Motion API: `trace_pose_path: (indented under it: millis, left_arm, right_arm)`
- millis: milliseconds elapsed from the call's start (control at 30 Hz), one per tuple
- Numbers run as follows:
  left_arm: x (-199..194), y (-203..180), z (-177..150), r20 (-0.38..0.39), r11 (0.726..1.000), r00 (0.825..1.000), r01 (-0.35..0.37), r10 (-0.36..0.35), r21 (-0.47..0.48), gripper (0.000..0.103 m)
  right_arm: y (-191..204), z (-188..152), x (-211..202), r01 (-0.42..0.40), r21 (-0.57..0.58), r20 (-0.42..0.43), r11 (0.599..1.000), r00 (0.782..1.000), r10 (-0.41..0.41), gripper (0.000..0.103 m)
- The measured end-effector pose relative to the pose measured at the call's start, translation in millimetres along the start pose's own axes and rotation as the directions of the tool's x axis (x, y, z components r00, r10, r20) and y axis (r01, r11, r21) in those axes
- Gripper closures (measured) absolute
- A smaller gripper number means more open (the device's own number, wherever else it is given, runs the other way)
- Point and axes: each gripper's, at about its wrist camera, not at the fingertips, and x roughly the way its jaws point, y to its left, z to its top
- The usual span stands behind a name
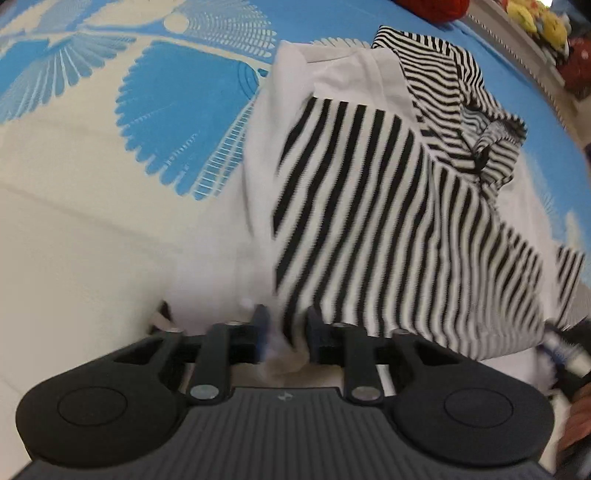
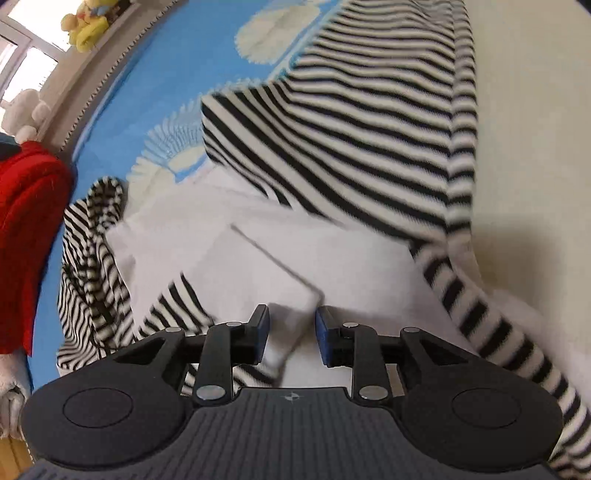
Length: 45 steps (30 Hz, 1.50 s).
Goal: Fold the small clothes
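Note:
A small black-and-white striped garment with white panels (image 1: 369, 206) lies on a blue and cream patterned bed cover (image 1: 110, 184). My left gripper (image 1: 286, 332) has its jaws narrowly apart with the garment's near white and striped edge pinched between them. In the right wrist view the same garment (image 2: 351, 129) is partly lifted, with a white panel (image 2: 258, 251) below it. My right gripper (image 2: 291, 332) has white fabric between its blue pads (image 2: 323, 332), with a small gap showing. The right gripper also shows at the left wrist view's right edge (image 1: 565, 350).
A red garment (image 2: 26, 240) lies at the left in the right wrist view and at the top of the left wrist view (image 1: 432, 9). Stuffed toys (image 2: 88, 26) sit on a ledge beyond the bed's edge. Cream cover (image 2: 535, 147) stretches to the right.

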Motion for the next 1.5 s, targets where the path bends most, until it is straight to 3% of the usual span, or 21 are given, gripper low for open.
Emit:
trace_pose_path:
  millis: [33,133,200,300,367,400,467,533,567,600,633,667,733,900,1067,1300,1433,1500]
  left_arm:
    - [-3,-2,1,0.003,1.000,1.000,-0.013,0.013,0.009,0.084]
    - [-17,-9,3,0.059,0.999,0.998,-0.028,0.026,0.026,0.083]
    - [-9,-11,2,0.042,0.998,0.998,-0.047,0.045,0.046,0.083]
    - [0,-10,2,0.011,0.998,0.998,-0.060,0.060,0.035,0.082]
    - [-9,-14,5,0.026,0.997,0.998,-0.064,0.063,0.039,0.081]
    - [-15,-16,6,0.046,0.998,0.998,-0.055,0.053,0.041,0.079]
    - [-22,-24,5,0.079,0.998,0.996,-0.034,0.030,0.060,0.076]
    - [-24,-32,4,0.084,0.997,0.996,-0.012,0.006,0.075,0.074]
    - [-20,-36,3,0.071,0.997,0.997,-0.006,0.001,0.075,0.074]
    - [-15,-38,2,0.053,0.997,0.999,-0.005,0.001,0.073,0.074]
    - [-9,-39,1,0.027,0.998,1.000,-0.005,0.003,0.068,0.073]
    - [-5,-39,-1,0.005,0.998,1.000,-0.004,0.004,0.062,0.072]
    - [-4,-41,-2,0.003,0.998,1.000,-0.019,0.019,0.055,0.072]
    - [-34,-60,1,0.133,0.995,0.991,-0.005,-0.008,0.099,0.064]
    - [-46,-85,-1,0.189,0.987,0.982,-0.011,-0.019,0.158,0.058]
    - [-41,-94,-1,0.187,0.984,0.982,-0.016,-0.018,0.175,0.058]
    - [-37,-91,3,0.176,0.987,0.984,-0.007,-0.022,0.159,0.058]
    - [-36,-89,5,0.169,0.988,0.985,0.000,-0.027,0.155,0.058]
  right_arm:
    - [0,2,-1,-0.022,-0.004,0.007,1.000,1.000,0.022,0.097]
    - [5,2,-16,-0.039,-0.040,0.072,0.998,0.997,0.042,0.098]
    - [10,0,-22,-0.031,-0.086,0.100,0.996,0.994,0.040,0.098]
    - [-1,2,-8,0.115,-0.079,0.011,0.990,0.993,-0.114,0.097]
    - [-6,3,-17,0.207,-0.074,0.083,0.975,0.976,-0.201,0.096]
    - [-2,4,-25,0.215,-0.102,0.140,0.971,0.970,-0.200,0.093]
    - [9,5,-39,0.122,-0.171,0.203,0.978,0.975,-0.087,0.093]
    - [16,5,-37,-0.016,-0.225,0.144,0.974,0.988,0.049,0.087]
    - [17,5,-27,-0.075,-0.246,0.051,0.966,0.995,0.090,0.082]
    - [16,4,-13,-0.100,-0.265,-0.055,0.959,0.995,0.088,0.071]
    - [14,2,4,-0.075,-0.295,-0.159,0.953,0.987,0.029,0.070]
    - [12,1,5,-0.074,-0.317,-0.152,0.945,0.988,0.027,0.076]
    - [13,10,-7,-0.073,-0.311,-0.123,0.947,0.992,0.036,0.071]
    - [2,53,-46,-0.050,-0.382,0.094,0.923,0.991,0.092,0.066]
    - [-58,115,-53,0.042,-0.278,0.213,0.960,0.977,0.019,0.064]
    - [-142,197,-42,0.072,-0.062,0.320,0.995,0.946,-0.049,0.064]
    - [-169,222,-17,0.026,0.031,0.310,0.999,0.950,-0.035,0.064]
    - [-172,224,-9,0.008,0.018,0.311,1.000,0.950,-0.013,0.064]
